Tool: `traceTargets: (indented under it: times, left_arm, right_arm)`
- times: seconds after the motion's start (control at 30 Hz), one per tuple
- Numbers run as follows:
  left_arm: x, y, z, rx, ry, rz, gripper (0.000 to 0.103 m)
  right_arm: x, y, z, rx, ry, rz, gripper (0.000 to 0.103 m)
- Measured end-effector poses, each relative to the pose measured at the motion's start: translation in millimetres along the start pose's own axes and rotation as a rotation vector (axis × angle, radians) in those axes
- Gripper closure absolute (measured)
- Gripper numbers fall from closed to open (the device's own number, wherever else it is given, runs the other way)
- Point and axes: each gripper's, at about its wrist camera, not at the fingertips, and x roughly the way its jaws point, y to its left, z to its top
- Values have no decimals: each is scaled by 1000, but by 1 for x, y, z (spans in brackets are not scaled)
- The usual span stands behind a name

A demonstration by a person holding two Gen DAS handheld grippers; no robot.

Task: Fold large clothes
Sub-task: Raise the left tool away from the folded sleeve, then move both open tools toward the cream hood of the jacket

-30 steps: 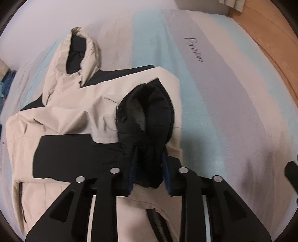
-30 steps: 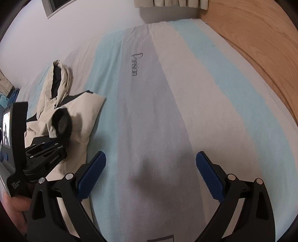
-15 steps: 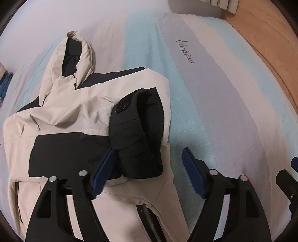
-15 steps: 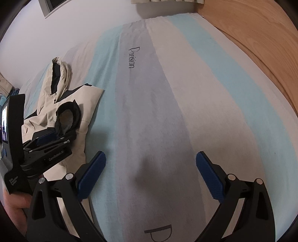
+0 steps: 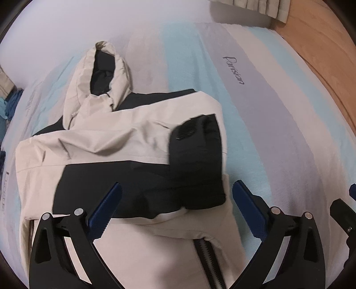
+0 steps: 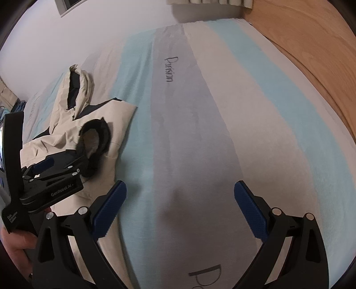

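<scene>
One jacket [image 5: 115,137] lies ahead of the left gripper [image 5: 176,210], with one hood [image 5: 100,73] at its far end, one black cuff [image 5: 198,162] just beyond the pads and one zipper [image 5: 209,260] beneath them. Two grippers are in view: the left, and the right gripper [image 6: 179,209] beside it. One striped bedsheet [image 6: 222,133] spreads ahead of both, and one curtain [image 6: 211,2] hangs far beyond.

Striped bedsheet [image 6: 200,144], wooden floor [image 6: 311,55]
</scene>
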Motion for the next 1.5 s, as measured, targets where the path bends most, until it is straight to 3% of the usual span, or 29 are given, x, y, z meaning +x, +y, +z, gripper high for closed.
traceTargets:
  times: [0.37,0.63,1.03,1.5]
  left_arm:
    - [-24,86,4,-58,-11,-10,6]
    - [-43,167,8,-114,-22,60,6]
    - [-56,266,35,-133,-52,60,6]
    - [-12,300,86,-169,-57,25,6]
  right_arm:
    - [-15,78,21,-87,-34,36,10]
    - [-30,153,38,-143,-69,72,10]
    - [-39,247,80,-230,-134,114,10]
    - [25,290,140,-314,-110,125,10]
